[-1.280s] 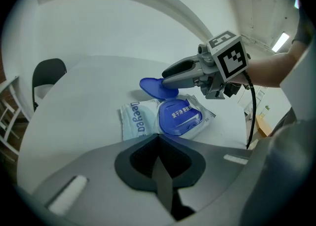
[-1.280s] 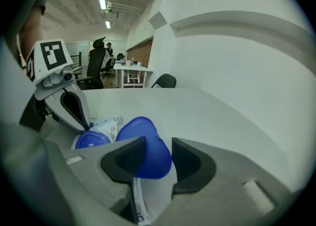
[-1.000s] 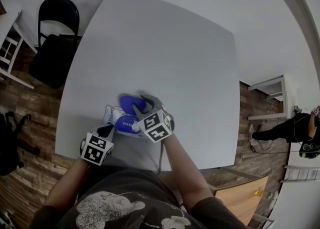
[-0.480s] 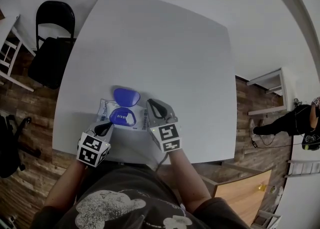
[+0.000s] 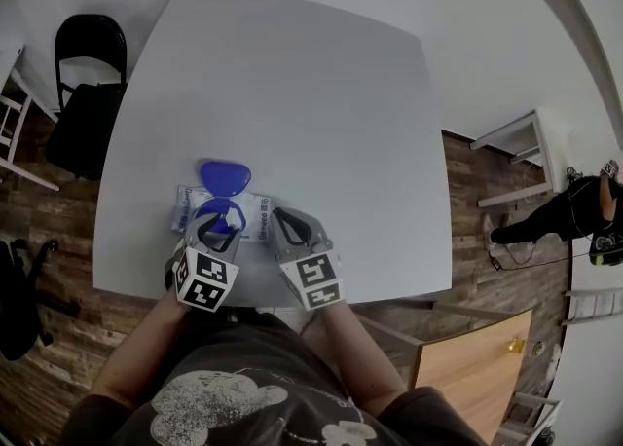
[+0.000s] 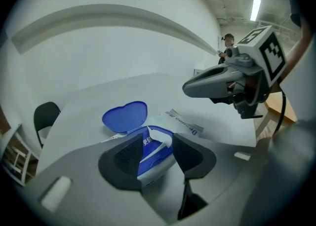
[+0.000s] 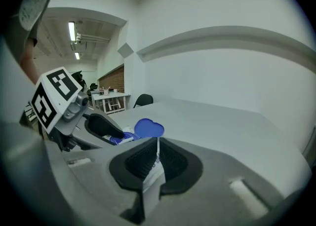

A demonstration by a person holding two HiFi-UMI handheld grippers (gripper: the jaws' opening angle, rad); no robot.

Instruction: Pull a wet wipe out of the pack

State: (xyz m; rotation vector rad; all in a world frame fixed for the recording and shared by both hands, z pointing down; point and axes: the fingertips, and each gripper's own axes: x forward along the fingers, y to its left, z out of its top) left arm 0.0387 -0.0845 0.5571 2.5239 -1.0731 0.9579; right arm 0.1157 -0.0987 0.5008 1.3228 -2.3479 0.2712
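Observation:
The white wet wipe pack (image 5: 251, 214) lies near the table's front edge, its blue lid (image 5: 225, 177) flipped open and lying flat. My left gripper (image 5: 216, 226) is over the pack's opening. Its jaws have just been opening and now stand open, with the blue opening ring and a white wipe corner (image 6: 163, 133) showing between them, untouched by the pads (image 6: 129, 155). My right gripper (image 5: 278, 219) hovers just right of the pack. It has just been closing and is shut on a thin white strip (image 7: 155, 167) that hangs between its pads; what the strip is I cannot tell.
The grey table (image 5: 292, 93) stretches away behind the pack. A black chair (image 5: 83, 84) stands off its far left corner. A white shelf (image 5: 516, 157) and a person (image 5: 574, 230) are on the wooden floor to the right.
The right gripper left the lid and drew back toward the front edge, to the pack's right. The left gripper moved from the pack's near-left corner onto the opening. The lid now lies open.

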